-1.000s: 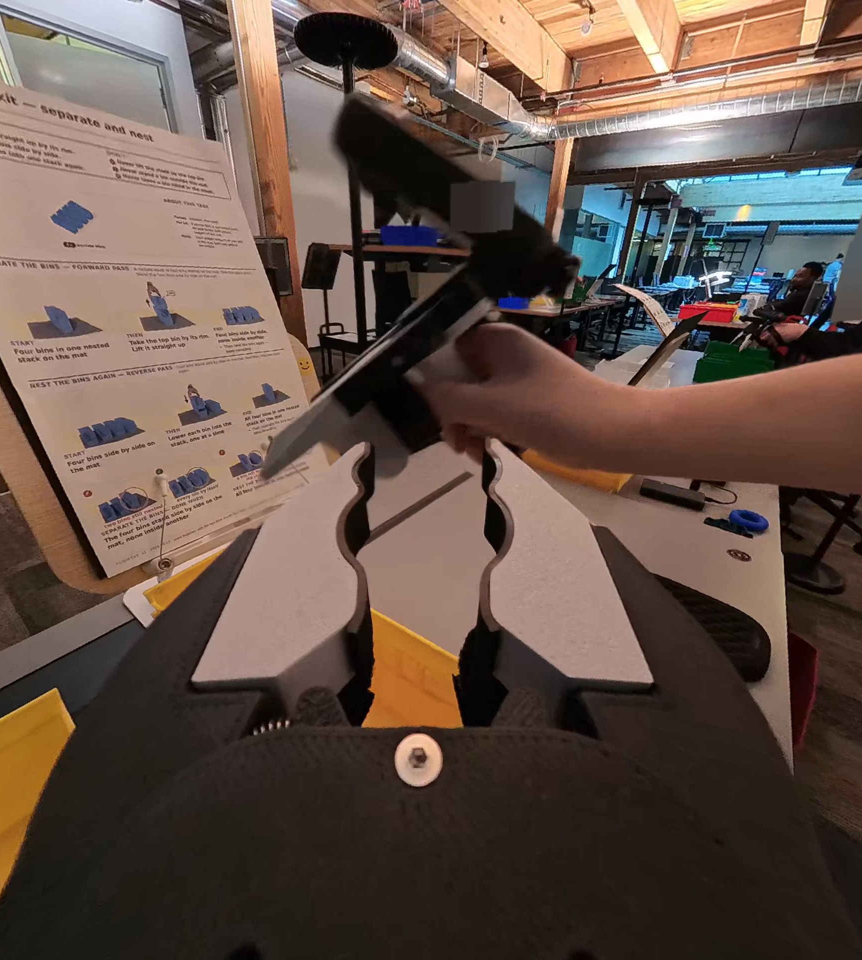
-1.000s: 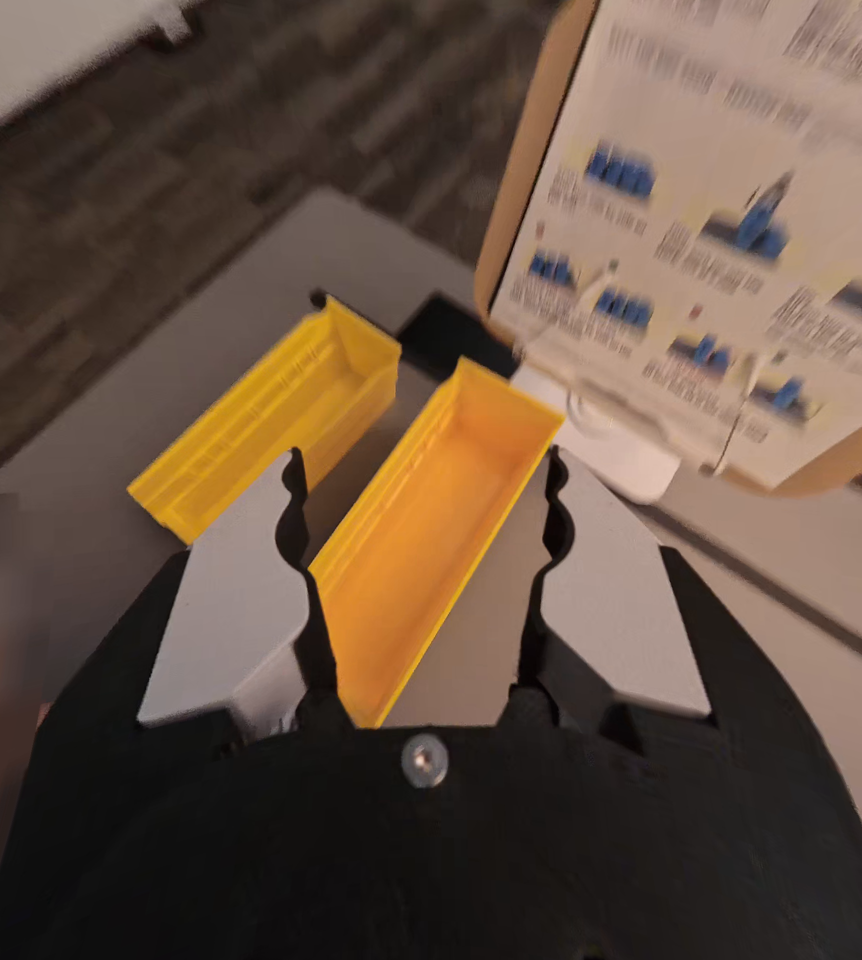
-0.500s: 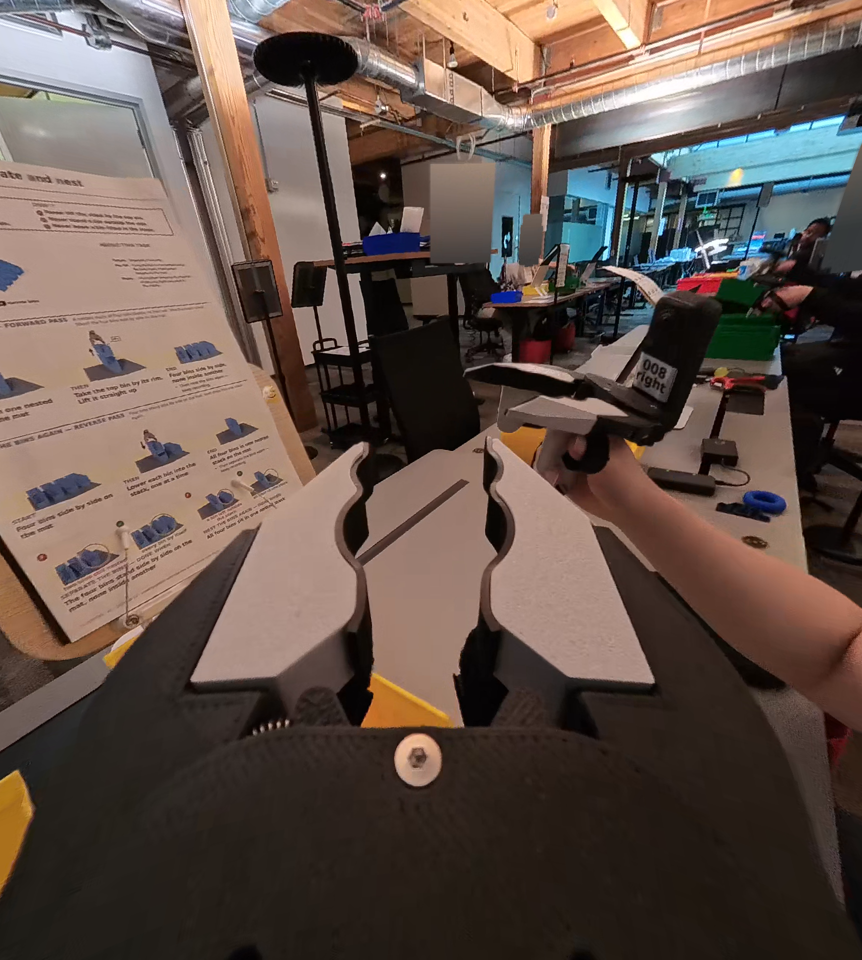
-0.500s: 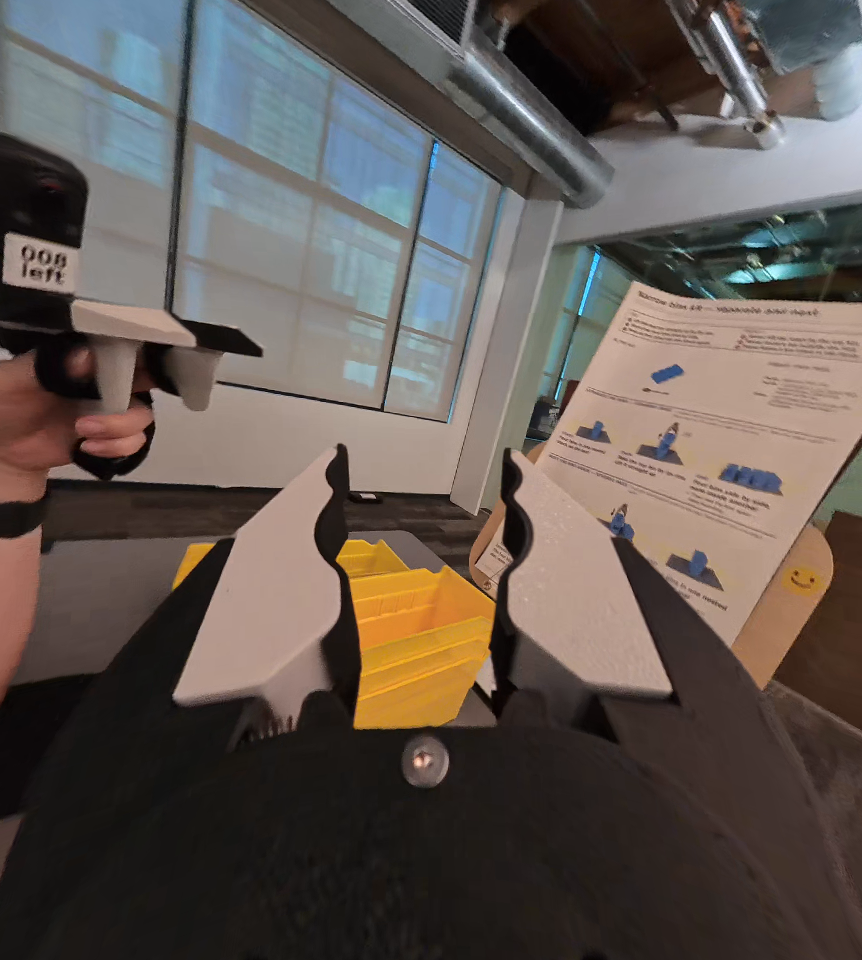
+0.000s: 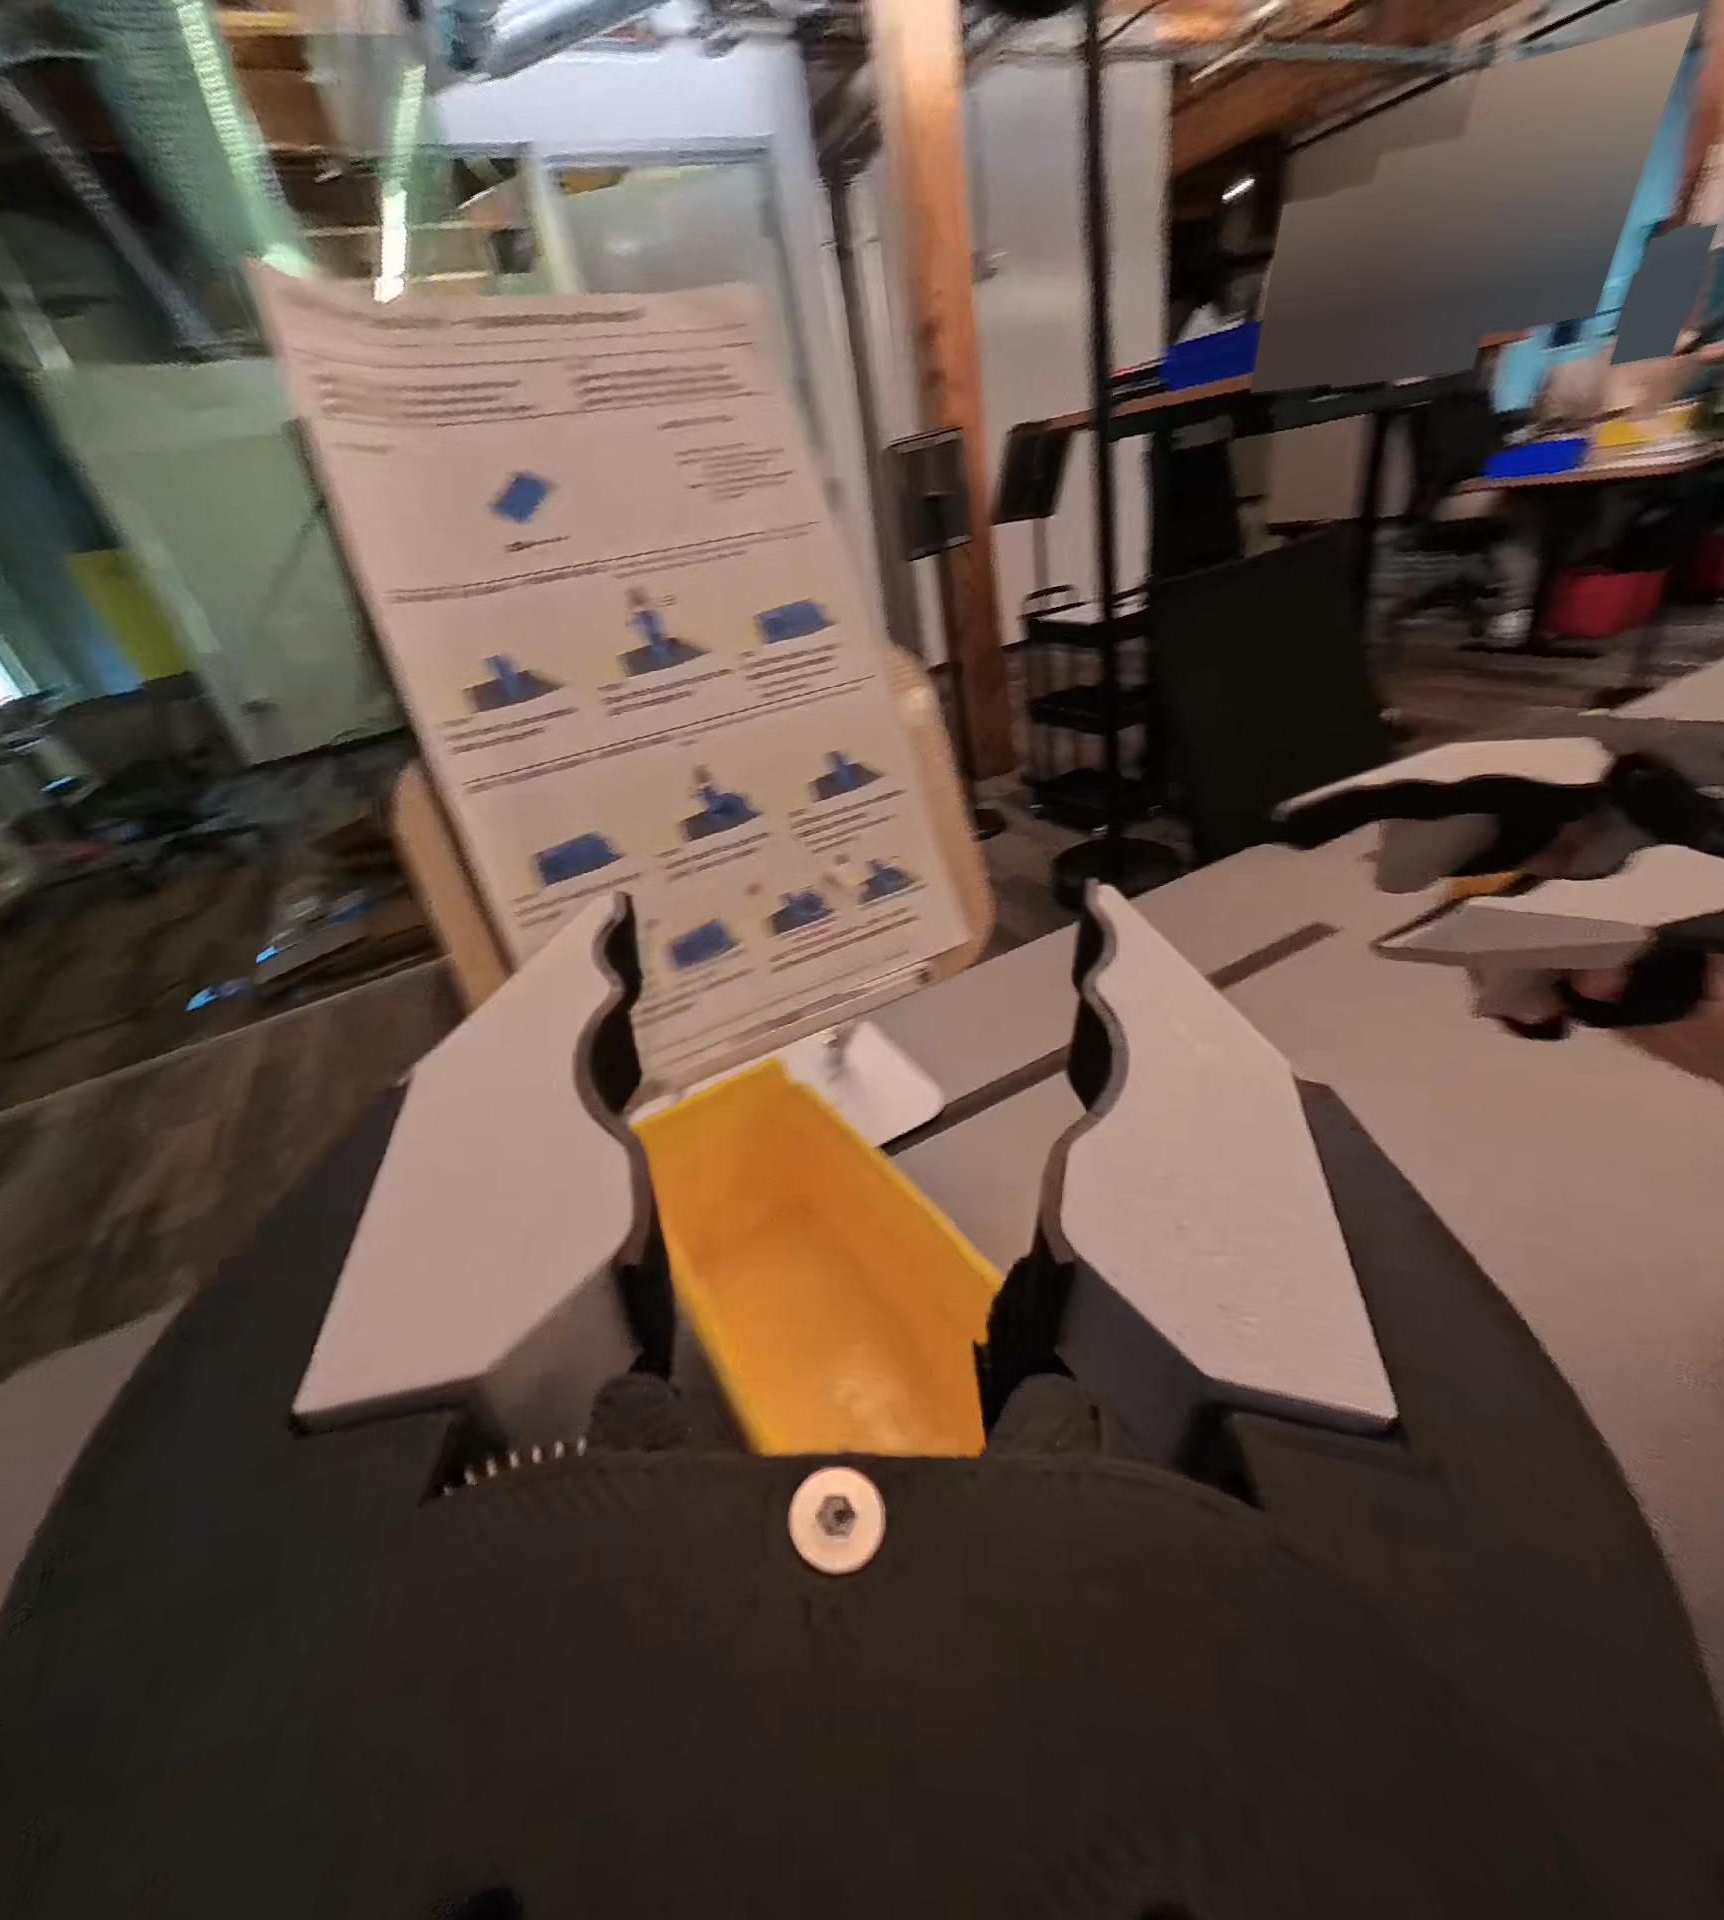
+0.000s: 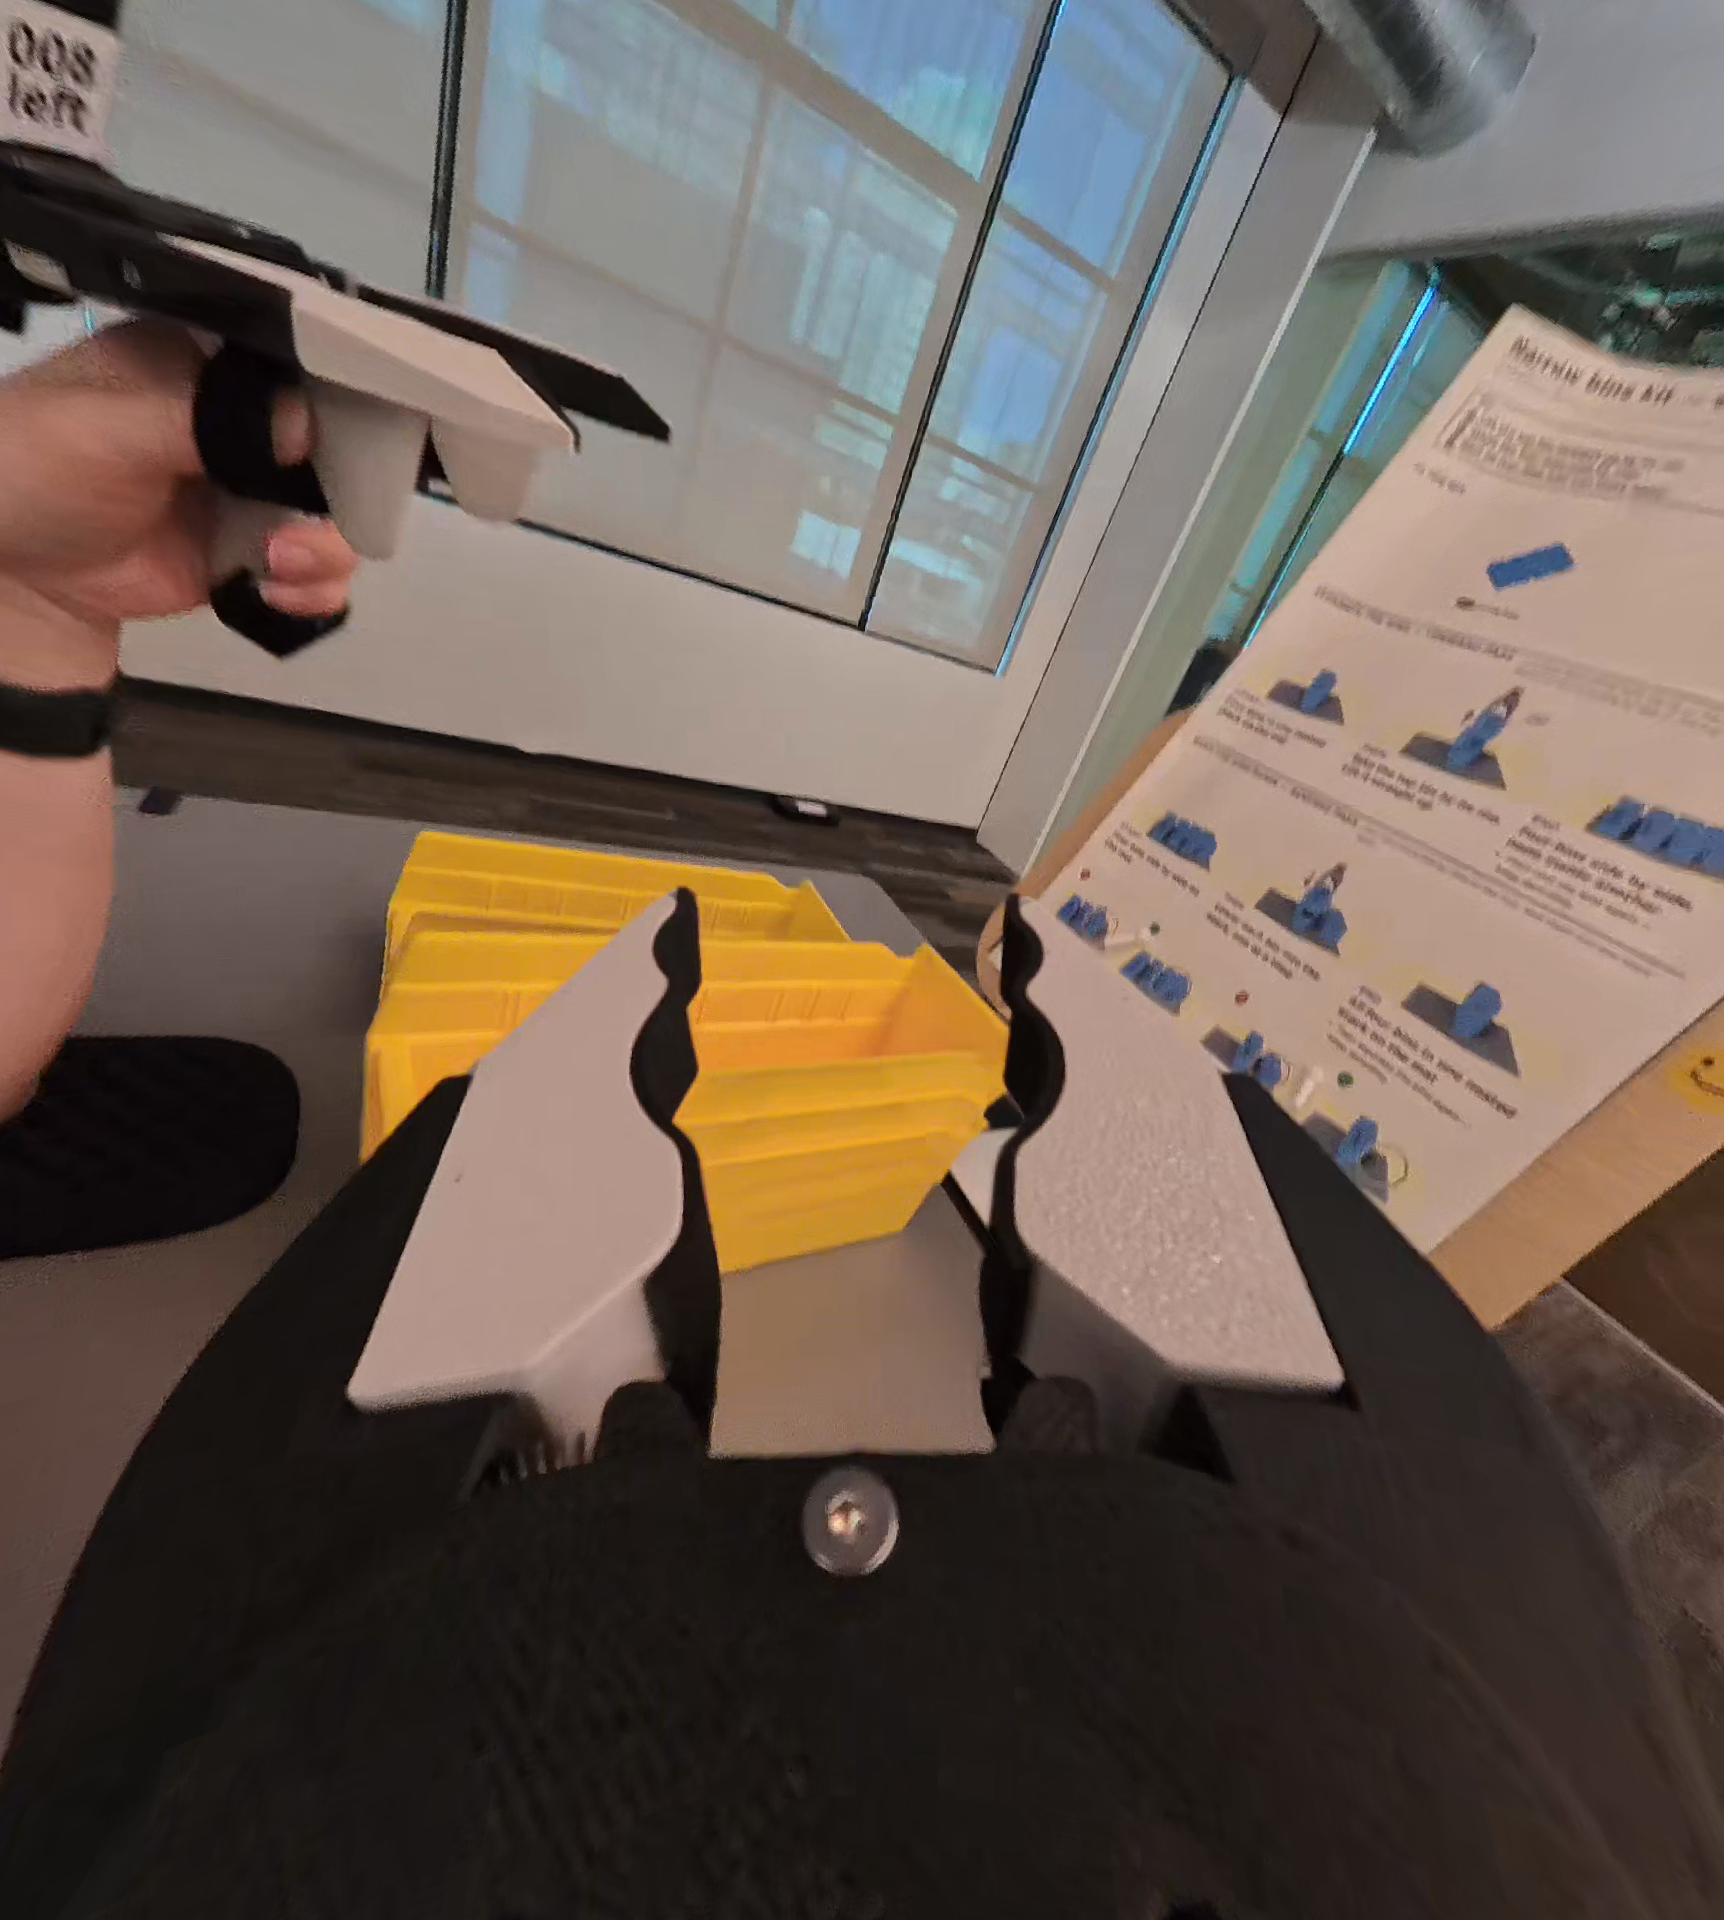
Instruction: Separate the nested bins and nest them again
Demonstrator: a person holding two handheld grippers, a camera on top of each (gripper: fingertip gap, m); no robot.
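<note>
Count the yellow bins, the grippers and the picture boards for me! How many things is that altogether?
Yellow bins: at least 3 (the fingers hide part of the row)
Grippers: 2 (left gripper, right gripper)
Picture board: 1
Total: at least 6

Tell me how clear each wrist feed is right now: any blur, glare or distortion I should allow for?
Left wrist view: heavy motion blur, instruction sheet unreadable, room behind smeared; the yellow bin between the open fingers stays fairly crisp. Right wrist view: sharper, yellow bins well lit, slight blur on the left gripper; bright windows, no harsh glare. Both show wide-angle bending at the edges.
</note>
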